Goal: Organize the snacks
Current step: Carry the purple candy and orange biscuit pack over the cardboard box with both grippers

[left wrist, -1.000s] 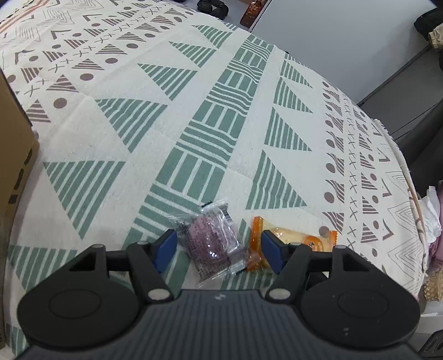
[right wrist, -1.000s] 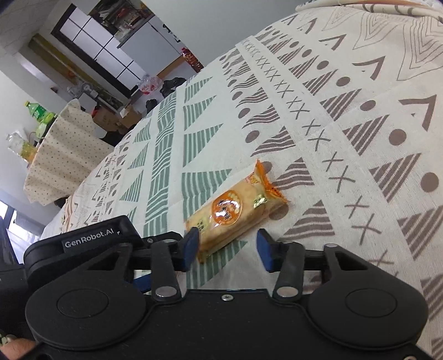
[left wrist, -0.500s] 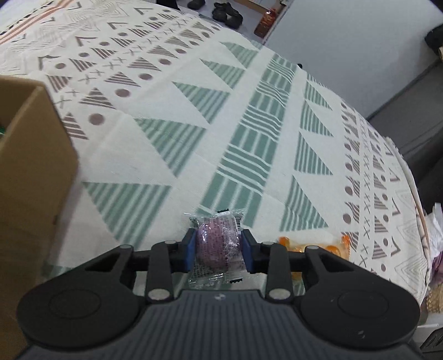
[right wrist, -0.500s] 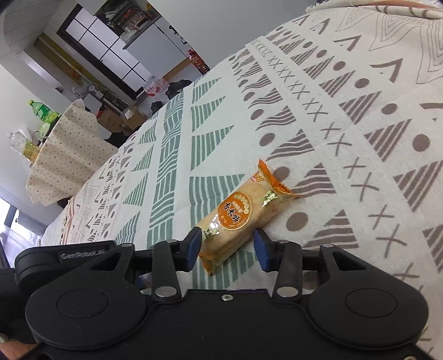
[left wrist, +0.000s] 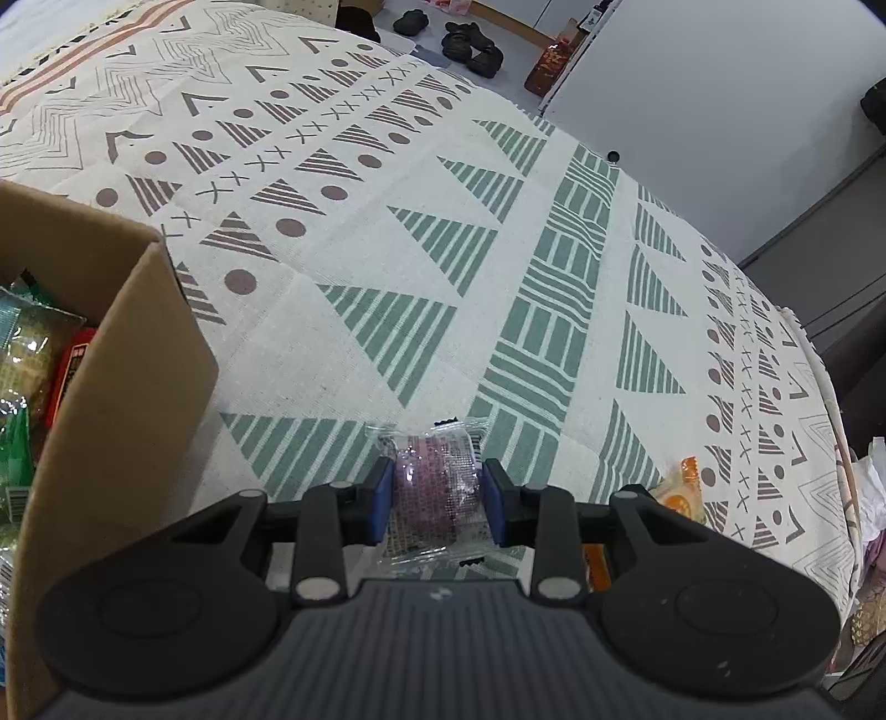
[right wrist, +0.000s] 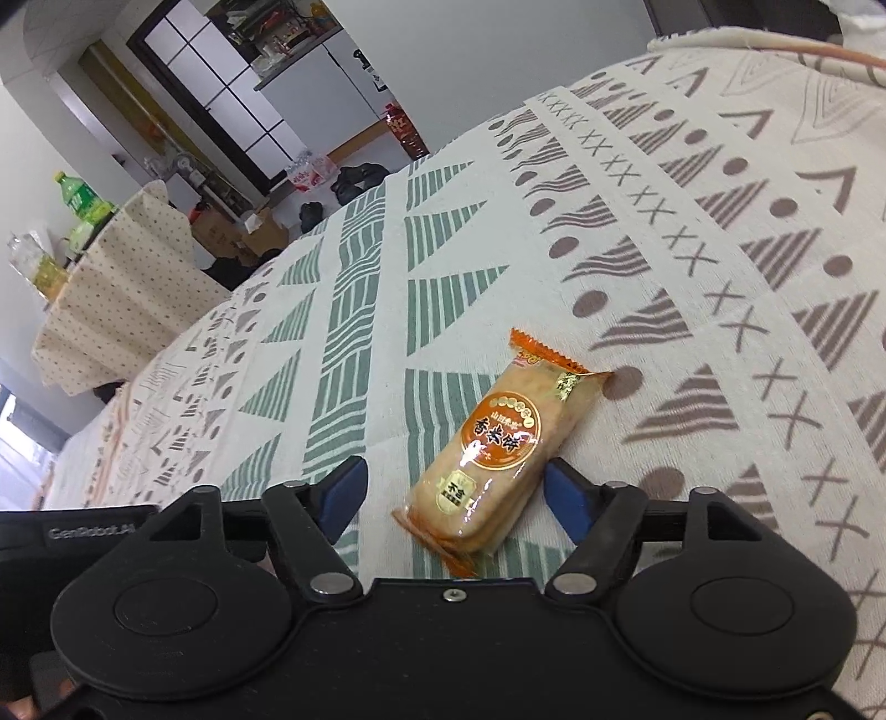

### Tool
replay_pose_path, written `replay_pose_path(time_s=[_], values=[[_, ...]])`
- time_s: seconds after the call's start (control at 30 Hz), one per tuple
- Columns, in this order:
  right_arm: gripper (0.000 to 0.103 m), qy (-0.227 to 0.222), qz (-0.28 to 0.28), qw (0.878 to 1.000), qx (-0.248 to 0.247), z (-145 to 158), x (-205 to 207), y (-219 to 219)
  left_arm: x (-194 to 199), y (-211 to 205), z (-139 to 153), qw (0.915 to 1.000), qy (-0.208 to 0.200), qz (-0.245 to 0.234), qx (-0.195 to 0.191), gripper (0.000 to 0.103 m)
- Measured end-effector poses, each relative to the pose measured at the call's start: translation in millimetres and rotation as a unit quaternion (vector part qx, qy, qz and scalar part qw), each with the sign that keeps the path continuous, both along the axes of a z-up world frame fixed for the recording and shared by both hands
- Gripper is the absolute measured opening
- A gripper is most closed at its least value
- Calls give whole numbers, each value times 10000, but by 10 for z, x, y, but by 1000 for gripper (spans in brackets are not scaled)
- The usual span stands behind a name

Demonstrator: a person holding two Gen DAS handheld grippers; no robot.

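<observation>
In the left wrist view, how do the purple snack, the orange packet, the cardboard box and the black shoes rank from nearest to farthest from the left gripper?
1. purple snack, clamped in the left gripper.
2. orange packet, right.
3. cardboard box, left.
4. black shoes, floor beyond the table.

Patterned tablecloth [left wrist: 387, 232]; black shoes [left wrist: 470, 47] on floor; green bottle [right wrist: 83, 199] on dotted-cloth side table [right wrist: 122, 288].

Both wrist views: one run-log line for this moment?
left claw: shut on purple snack | right claw: open, jaws just opening around orange cracker pack | box: left
</observation>
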State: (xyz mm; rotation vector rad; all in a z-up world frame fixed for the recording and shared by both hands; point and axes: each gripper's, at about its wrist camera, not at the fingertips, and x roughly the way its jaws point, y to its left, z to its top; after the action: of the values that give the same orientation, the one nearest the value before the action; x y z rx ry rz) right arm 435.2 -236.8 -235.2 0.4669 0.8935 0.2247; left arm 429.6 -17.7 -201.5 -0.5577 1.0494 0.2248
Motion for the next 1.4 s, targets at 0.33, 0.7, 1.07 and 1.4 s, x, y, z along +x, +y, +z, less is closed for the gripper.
replay_pose_path(time_s=[0.33, 0.7, 1.07, 1.4], values=[[62, -145, 61, 9962, -856, -2, 32, 172, 18, -8, -74, 9999, 122, 45, 98, 33], [35, 79, -138, 9930, -1167, 64, -122, 32, -145, -46, 97, 9998, 71, -8, 165, 33], [35, 180, -182, 9852, -1693, 126, -485, -51, -539, -12, 406, 9999, -140, -23, 96, 33], [34, 16, -23, 9786, -2056, 203, -611, 114, -980, 79, 699, 9994, -331, 19, -44, 33]])
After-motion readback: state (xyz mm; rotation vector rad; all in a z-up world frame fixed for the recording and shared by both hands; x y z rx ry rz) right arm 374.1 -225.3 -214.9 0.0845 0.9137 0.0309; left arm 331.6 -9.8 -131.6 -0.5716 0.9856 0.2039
